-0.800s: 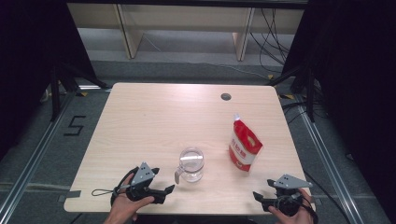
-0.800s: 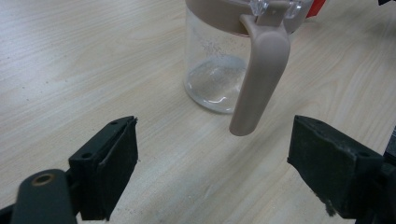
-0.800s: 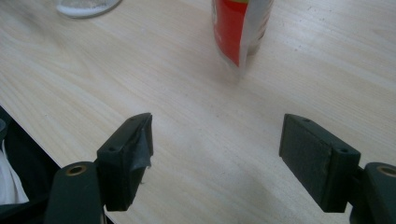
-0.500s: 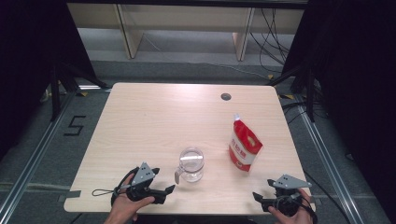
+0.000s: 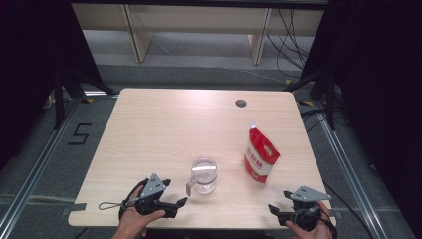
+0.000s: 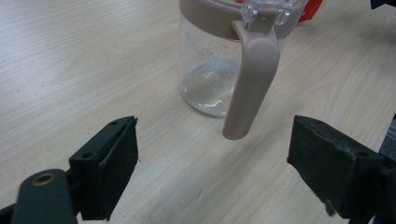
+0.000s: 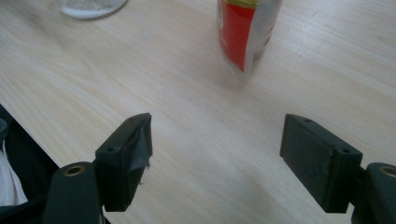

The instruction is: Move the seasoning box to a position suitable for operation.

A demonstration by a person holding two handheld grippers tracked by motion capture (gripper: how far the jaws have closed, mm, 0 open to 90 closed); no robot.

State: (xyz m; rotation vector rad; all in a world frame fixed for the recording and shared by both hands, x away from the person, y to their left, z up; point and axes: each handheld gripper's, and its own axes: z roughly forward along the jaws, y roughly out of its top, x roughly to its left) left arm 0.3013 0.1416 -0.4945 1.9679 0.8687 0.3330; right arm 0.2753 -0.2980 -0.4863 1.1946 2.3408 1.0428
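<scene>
A clear glass jug [image 5: 204,175] with a beige handle [image 6: 250,84] and a lid stands near the table's front middle. A red and white stand-up pouch [image 5: 261,155] stands to its right. My left gripper [image 5: 180,204] rests at the front left, open, pointing at the jug; in the left gripper view the jug [image 6: 219,56] sits just ahead of the open jaws [image 6: 212,172]. At the front right corner my right gripper [image 5: 272,209] is open with nothing between its fingers. The pouch [image 7: 246,28] stands ahead of it in the right gripper view, beyond the jaws [image 7: 217,158].
The light wooden table [image 5: 164,129] has a round cable hole [image 5: 241,103] at the back right. Metal floor rails [image 5: 35,164] and dark frame legs flank the table. A wooden shelf frame [image 5: 199,25] stands behind it.
</scene>
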